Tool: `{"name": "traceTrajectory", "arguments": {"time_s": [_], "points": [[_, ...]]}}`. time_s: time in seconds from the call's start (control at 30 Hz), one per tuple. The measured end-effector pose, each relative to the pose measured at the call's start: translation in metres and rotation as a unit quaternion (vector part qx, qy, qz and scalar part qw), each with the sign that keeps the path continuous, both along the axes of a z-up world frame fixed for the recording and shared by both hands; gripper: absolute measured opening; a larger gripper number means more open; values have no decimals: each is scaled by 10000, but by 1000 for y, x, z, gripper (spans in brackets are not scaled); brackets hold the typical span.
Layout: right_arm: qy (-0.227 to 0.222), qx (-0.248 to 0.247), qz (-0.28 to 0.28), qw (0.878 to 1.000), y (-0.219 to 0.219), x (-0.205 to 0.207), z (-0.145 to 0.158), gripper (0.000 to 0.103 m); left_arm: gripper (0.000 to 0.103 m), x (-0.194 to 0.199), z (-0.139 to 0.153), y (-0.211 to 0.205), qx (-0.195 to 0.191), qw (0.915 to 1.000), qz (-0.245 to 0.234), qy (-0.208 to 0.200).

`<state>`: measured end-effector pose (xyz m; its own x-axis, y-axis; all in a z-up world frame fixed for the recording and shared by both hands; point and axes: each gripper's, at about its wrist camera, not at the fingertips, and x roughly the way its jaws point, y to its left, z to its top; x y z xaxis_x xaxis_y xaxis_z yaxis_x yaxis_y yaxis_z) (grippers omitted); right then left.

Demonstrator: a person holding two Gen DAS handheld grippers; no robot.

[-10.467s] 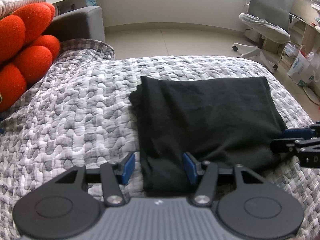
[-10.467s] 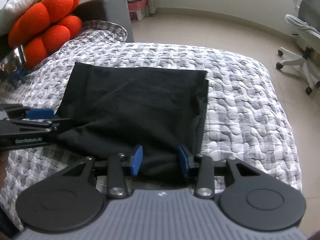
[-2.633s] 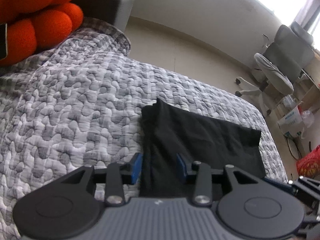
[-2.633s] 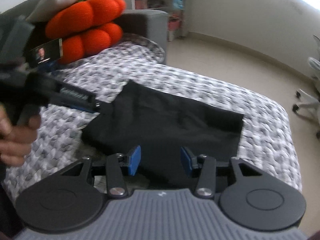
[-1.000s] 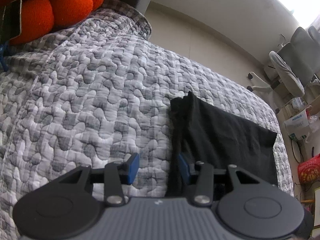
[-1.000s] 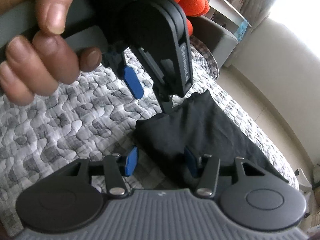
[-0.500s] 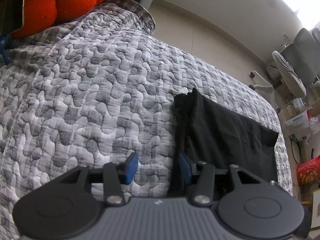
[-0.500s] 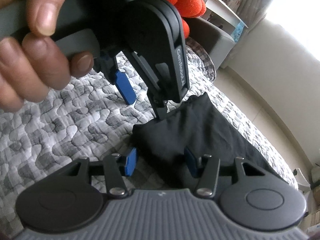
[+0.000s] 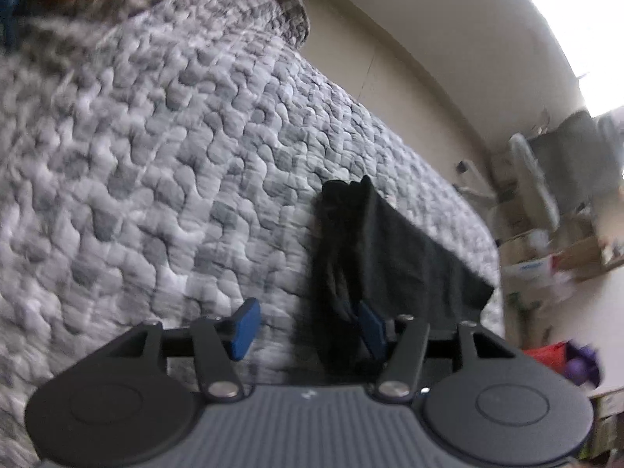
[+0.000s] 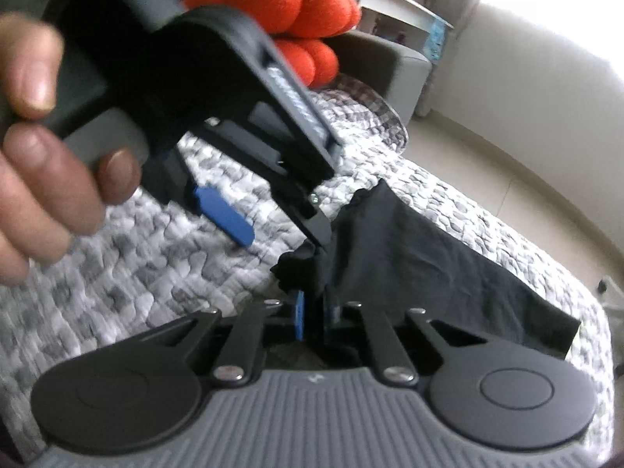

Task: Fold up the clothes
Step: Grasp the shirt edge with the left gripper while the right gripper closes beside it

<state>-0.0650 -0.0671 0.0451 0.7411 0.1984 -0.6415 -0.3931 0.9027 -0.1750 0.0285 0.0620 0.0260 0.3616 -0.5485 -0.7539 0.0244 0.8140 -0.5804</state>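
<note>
A black garment (image 9: 394, 257) lies folded on a grey and white quilted bed (image 9: 163, 163). It also shows in the right wrist view (image 10: 421, 257). My left gripper (image 9: 308, 325) is open, its right blue pad against the garment's near left edge. In the right wrist view the left gripper (image 10: 284, 226) hangs over the garment's near corner with its pads apart. My right gripper (image 10: 314, 314) is shut on that bunched near corner of the black garment.
Orange round cushions (image 10: 296, 11) and a grey sofa arm (image 10: 394, 66) sit behind the bed. An office chair (image 9: 561, 171) and boxes (image 9: 534, 261) stand on the floor at the right. A person's hand (image 10: 43, 132) holds the left gripper.
My right gripper has closed on the garment's near corner. My left gripper stays open and has lifted and tilted a little. Both views are blurred by motion.
</note>
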Motion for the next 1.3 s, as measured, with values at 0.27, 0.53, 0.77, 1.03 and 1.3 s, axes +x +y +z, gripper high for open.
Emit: {"name": "traceTrajectory", "arguments": {"time_s": [0.27, 0.53, 0.77, 1.03, 1.3], "points": [[-82, 220, -154, 9996, -3, -3, 9, 8, 69, -2, -1, -2, -793, 9967, 93, 141], [-229, 202, -188, 9994, -1, -7, 12, 7, 70, -5, -5, -29, -820, 9964, -155, 120], [-264, 262, -169, 9992, -4, -30, 13, 7, 57, 6, -9, -45, -554, 9976, -406, -129], [-253, 367, -171, 9989, -9, -37, 17, 7, 27, 17, -10, -61, -272, 9969, -628, -399], [-209, 355, -130, 9991, -9, -37, 17, 7, 16, 17, -6, -66, -55, 9954, -706, -639]]}}
